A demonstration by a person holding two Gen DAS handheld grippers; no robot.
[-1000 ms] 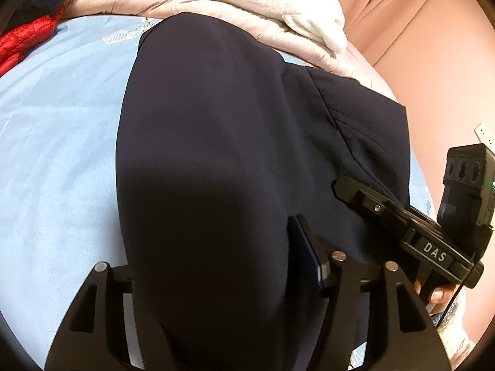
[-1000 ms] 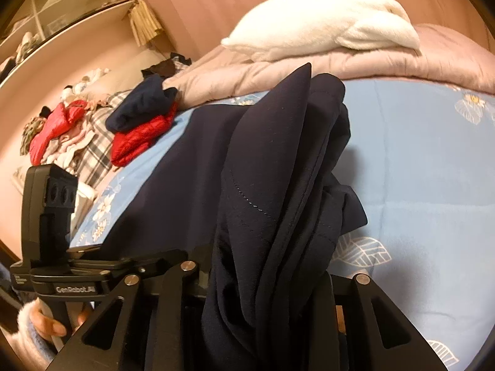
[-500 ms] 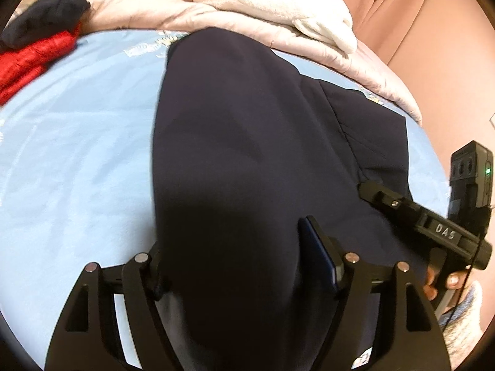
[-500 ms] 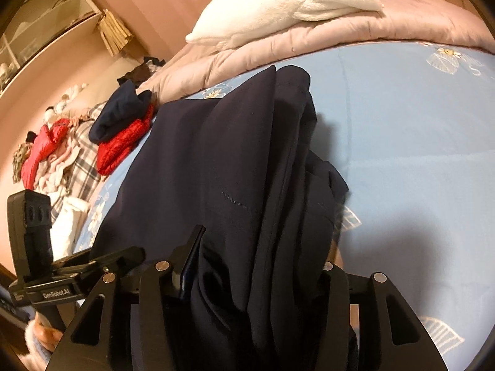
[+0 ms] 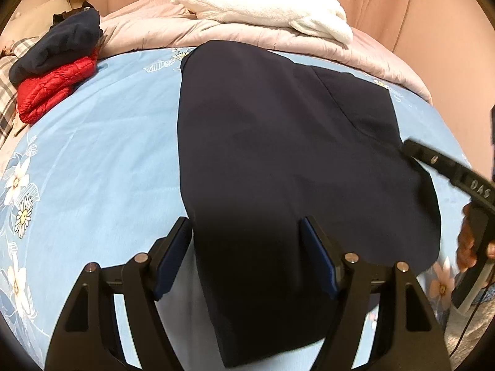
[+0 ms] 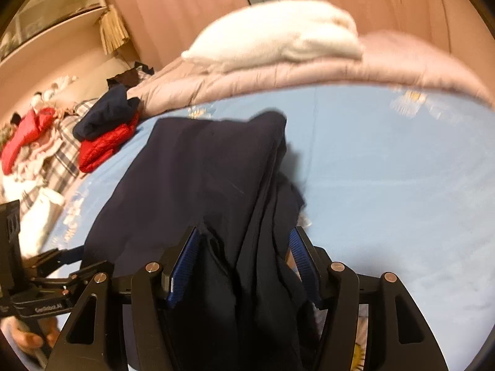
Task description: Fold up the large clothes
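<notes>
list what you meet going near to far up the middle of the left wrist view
left claw → dark navy garment → pink quilt → white fleece blanket → pink curtain

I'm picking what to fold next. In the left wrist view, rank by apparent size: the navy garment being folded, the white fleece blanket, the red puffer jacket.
1. Navy garment, largest, though it lies nearest the camera.
2. White fleece blanket.
3. Red puffer jacket, smallest, but partly covered by a dark folded item, so the last two places are unsure.
</notes>
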